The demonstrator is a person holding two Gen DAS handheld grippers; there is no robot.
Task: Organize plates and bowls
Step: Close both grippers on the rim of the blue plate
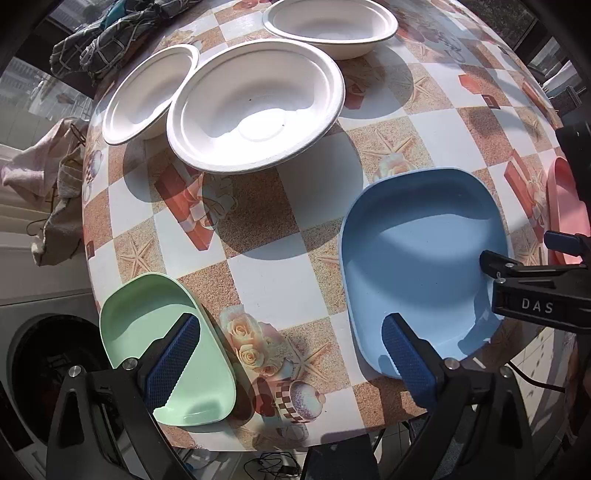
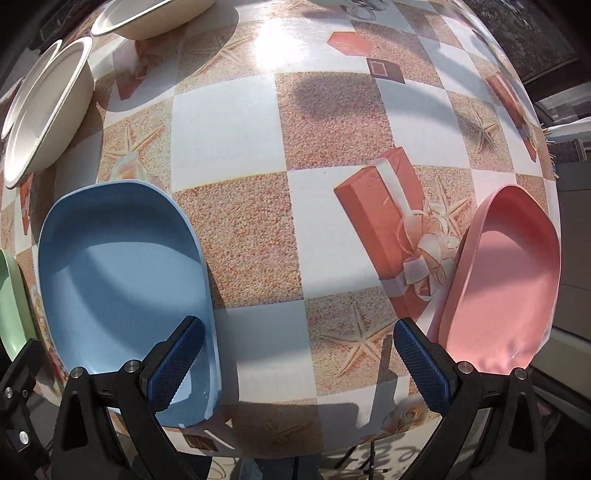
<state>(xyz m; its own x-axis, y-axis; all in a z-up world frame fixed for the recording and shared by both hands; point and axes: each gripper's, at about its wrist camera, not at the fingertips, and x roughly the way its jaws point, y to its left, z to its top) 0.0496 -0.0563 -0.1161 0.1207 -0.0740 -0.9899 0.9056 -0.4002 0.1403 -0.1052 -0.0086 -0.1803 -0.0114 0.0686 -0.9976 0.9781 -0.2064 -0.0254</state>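
Three white paper bowls sit at the far side of the table: a large one, one to its left and one behind. A green plate, a blue plate and a pink plate lie along the near edge. My left gripper is open above the bare cloth between the green and blue plates. My right gripper is open between the blue plate and the pink one, holding nothing. Its fingers show at the right of the left wrist view.
The table has a checked cloth printed with starfish and gift boxes. A patterned cloth bundle lies beyond the far left edge. A washing machine stands below left. Cables lie on the floor under the near edge.
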